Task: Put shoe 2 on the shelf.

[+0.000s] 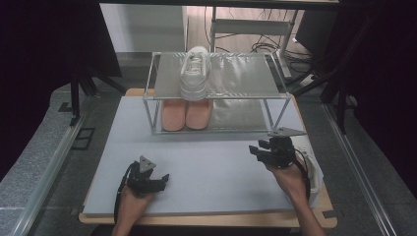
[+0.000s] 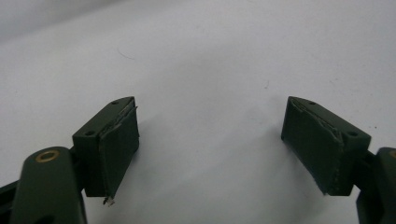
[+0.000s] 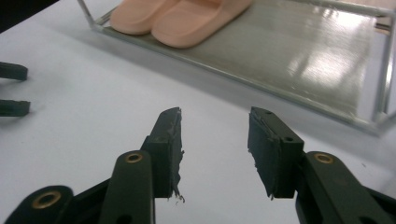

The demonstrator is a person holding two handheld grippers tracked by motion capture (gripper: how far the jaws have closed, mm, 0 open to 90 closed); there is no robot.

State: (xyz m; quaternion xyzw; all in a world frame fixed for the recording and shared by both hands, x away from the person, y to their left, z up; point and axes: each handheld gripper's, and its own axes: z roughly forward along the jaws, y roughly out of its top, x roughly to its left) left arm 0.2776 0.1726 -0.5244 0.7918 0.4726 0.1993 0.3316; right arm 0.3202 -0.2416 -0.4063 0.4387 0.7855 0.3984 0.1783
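While nothing was yet gripped at this moment, the bench (image 1: 206, 167) filled the middle of the high view, its pale mat bare across the lower half. At upper centre stood the two-tier shoe rack (image 1: 216, 91), a metal frame with silvery shelves. On its top shelf, left of centre, lay a white sneaker (image 1: 195, 73), alone, toe pointing toward the lower edge of the frame. Beneath it on the bottom shelf sat a pair of pink slippers (image 1: 186, 114), side by side and touching; the right gripper view showed them at upper left (image 3: 180, 16), with the rest of that shelf bare.

At lower right of the high view, a white object (image 1: 314, 172) lay partly hidden behind the person's right hand at the bench's edge; I judged it could be the second sneaker, though too little showed to be sure.

The right hand-held gripper (image 1: 259, 150) hovered just above the bench with jaws partly apart and nothing between them, aimed toward the rack. The left hand-held gripper (image 1: 162, 178), at lower left, rested low over the mat, jaws spread wide and holding nothing.

By my reading, the slippers were stowed and one sneaker shelved; its mate remained to be placed.
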